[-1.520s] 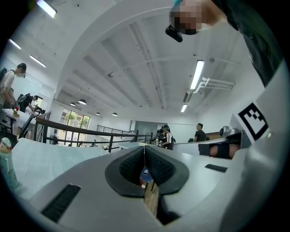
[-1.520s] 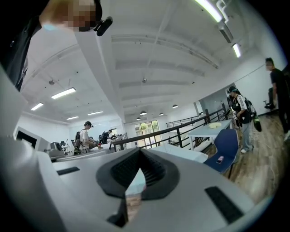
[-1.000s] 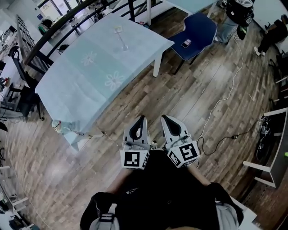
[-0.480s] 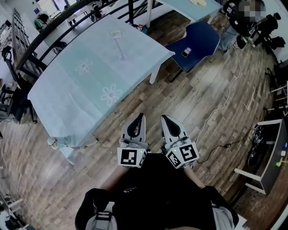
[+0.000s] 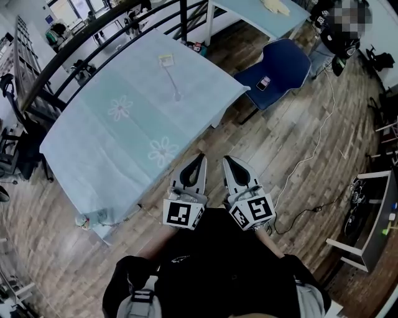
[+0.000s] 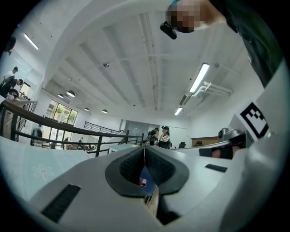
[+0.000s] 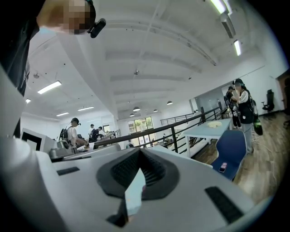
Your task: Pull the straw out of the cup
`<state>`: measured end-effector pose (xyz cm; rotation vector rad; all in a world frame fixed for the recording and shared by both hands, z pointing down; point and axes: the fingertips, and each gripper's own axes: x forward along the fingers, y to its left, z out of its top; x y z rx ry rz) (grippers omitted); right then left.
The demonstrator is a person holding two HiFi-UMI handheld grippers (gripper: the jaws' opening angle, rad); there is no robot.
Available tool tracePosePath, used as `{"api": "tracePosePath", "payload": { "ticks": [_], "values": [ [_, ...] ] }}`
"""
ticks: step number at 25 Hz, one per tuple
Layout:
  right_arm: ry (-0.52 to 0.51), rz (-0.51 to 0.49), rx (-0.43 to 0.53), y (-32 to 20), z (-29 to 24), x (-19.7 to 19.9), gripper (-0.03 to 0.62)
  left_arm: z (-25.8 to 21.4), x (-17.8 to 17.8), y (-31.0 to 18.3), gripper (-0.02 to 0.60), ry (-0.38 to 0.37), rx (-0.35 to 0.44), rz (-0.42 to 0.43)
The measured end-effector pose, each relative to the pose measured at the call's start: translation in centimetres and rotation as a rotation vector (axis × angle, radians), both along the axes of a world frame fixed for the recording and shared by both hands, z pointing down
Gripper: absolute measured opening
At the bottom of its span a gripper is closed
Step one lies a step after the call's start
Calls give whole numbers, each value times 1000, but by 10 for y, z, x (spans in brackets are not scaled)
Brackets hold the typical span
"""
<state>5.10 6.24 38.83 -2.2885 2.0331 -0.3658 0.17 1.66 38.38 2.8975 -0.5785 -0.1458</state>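
A small clear cup (image 5: 178, 96) stands far back on the light-blue clothed table (image 5: 124, 130). A long thin straw (image 5: 171, 76) rises from it toward a pale square tip; finer detail is too small to tell. My left gripper (image 5: 199, 158) and right gripper (image 5: 229, 160) are side by side in front of the person's body, over the wooden floor just short of the table's near corner. Both point level toward the table. The left gripper (image 6: 144, 149) has its jaws pressed together with nothing between them. The right gripper (image 7: 139, 150) is also shut and empty.
A blue chair (image 5: 280, 62) with a phone (image 5: 264, 82) on its seat stands right of the table. A white cable (image 5: 311, 155) runs across the floor. A black railing (image 5: 93, 31) lies behind the table, with a second table (image 5: 261, 12) beyond. A grey shelf (image 5: 373, 217) stands at right.
The table has drawn nearer and its corner now lies just ahead of the gripper tips. Both grippers travelled forward together, keeping their place before the body, still shut.
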Motion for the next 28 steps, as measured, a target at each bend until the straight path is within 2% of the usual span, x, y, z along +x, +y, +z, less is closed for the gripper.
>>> {"api": "tracePosePath", "payload": {
  "ticks": [8, 13, 19, 28],
  "values": [
    [-4, -67, -29, -53, 5, -15, 9, -1, -4, -50, 17, 8, -32, -31],
    [-1, -124, -39, -78, 7, -20, 9, 4, -11, -76, 17, 2, -53, -88],
    [19, -174, -10, -107, 2, -1, 9, 6, -8, -104, 17, -4, -42, -194],
    [-4, -298, 0, -161, 8, 47, 9, 16, 30, -147, 18, -50, -42, -343]
  ]
}}
